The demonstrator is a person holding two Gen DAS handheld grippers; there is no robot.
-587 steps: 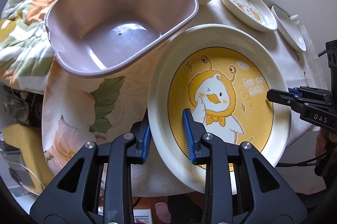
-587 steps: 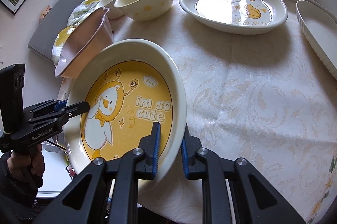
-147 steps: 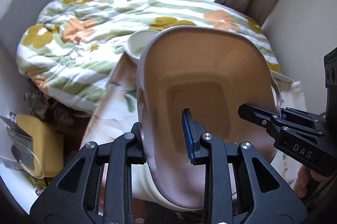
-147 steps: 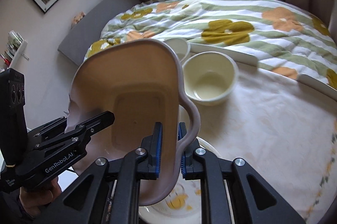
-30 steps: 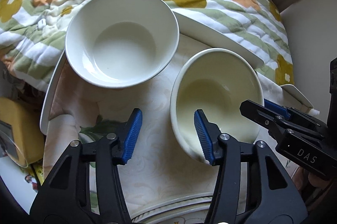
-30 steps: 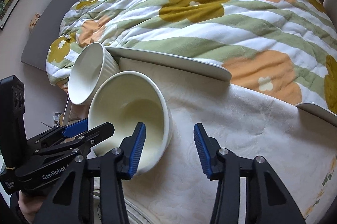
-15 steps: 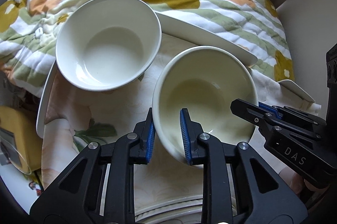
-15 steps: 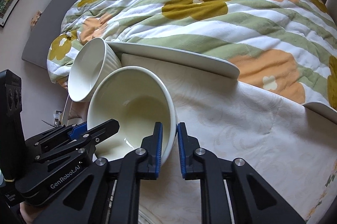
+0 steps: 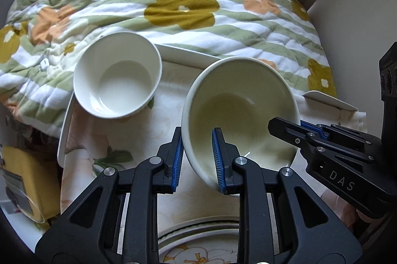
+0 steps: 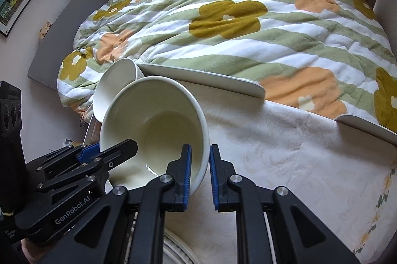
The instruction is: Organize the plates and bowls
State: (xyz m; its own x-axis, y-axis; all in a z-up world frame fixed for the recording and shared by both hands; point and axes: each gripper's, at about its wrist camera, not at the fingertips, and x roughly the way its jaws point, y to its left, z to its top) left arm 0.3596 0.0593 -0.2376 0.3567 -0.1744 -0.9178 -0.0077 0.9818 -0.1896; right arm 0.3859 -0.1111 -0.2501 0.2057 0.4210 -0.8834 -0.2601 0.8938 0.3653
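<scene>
Left gripper [image 9: 197, 159]: clamped on the near-left rim of the cream bowl [image 9: 238, 110], one pad outside the wall, one inside. Right gripper [image 10: 199, 174]: clamped on the opposite rim of the same bowl, wall pinched between its blue pads.

Cream bowl: held by both grippers, tilted, above the patterned tablecloth [image 10: 285, 164]; whether its base touches the cloth cannot be told.

White bowl [image 9: 116, 82]: left of the cream bowl, apart from it, upright at the far-left table corner, its far side close to the floral quilt [image 9: 173, 3].

Plate stack [image 9: 198, 239]: rim visible at the near edge, below the grippers.

Step in hand, as judged: carrying the cream bowl to group it with other crockery. Next move calls for a level, matched lift from both grippers, then lowering onto a chosen spot, likely the white bowl or the plates.

Obstacles: white bowl's rim near the travel path; table edge and quilt close behind; unequal grip could tip the bowl.
</scene>
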